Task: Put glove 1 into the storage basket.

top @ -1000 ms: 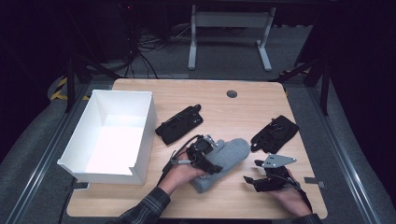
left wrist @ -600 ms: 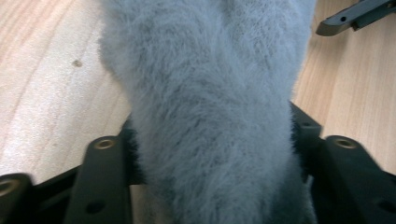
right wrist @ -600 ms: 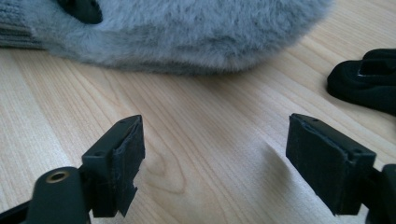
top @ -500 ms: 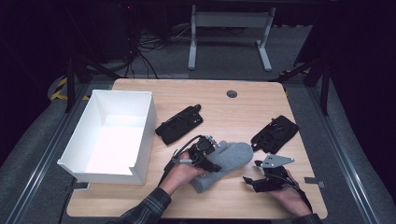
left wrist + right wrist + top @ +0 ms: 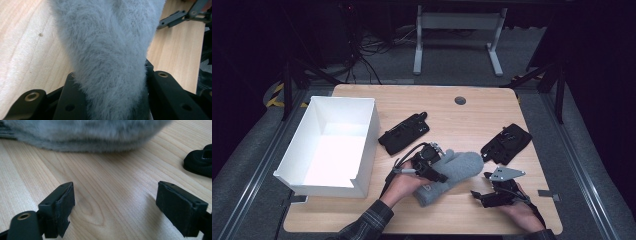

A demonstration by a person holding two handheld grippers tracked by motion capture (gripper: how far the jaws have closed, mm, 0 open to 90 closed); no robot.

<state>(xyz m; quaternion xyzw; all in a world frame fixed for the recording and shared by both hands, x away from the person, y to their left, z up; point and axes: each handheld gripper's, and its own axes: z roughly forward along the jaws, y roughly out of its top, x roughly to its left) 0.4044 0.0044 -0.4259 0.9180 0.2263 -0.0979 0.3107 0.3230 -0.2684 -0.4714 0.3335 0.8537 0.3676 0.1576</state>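
On the near half of the wooden table (image 5: 472,117), a person's left gripper (image 5: 439,172) has just been closing its jaws, and they now pinch the grey fuzzy mitten (image 5: 452,175) from both sides; in the left gripper view the grey pile (image 5: 110,57) bulges between the two black jaws. A second ago those jaws stood wider around the same mitten, which has hardly shifted since. The mitten lies near the table's front edge, between the two hands, its thumb pointing far. To its right, the right gripper (image 5: 476,195) has just been opening a little further: its jaws stand wide with only bare wood between them, the mitten's edge (image 5: 82,137) just beyond. That hand has stayed where it was. A white open box (image 5: 362,150) sits at the left; two black pouches (image 5: 404,132) (image 5: 507,143) lie farther back. No brand, label or writing can be read on any of them.
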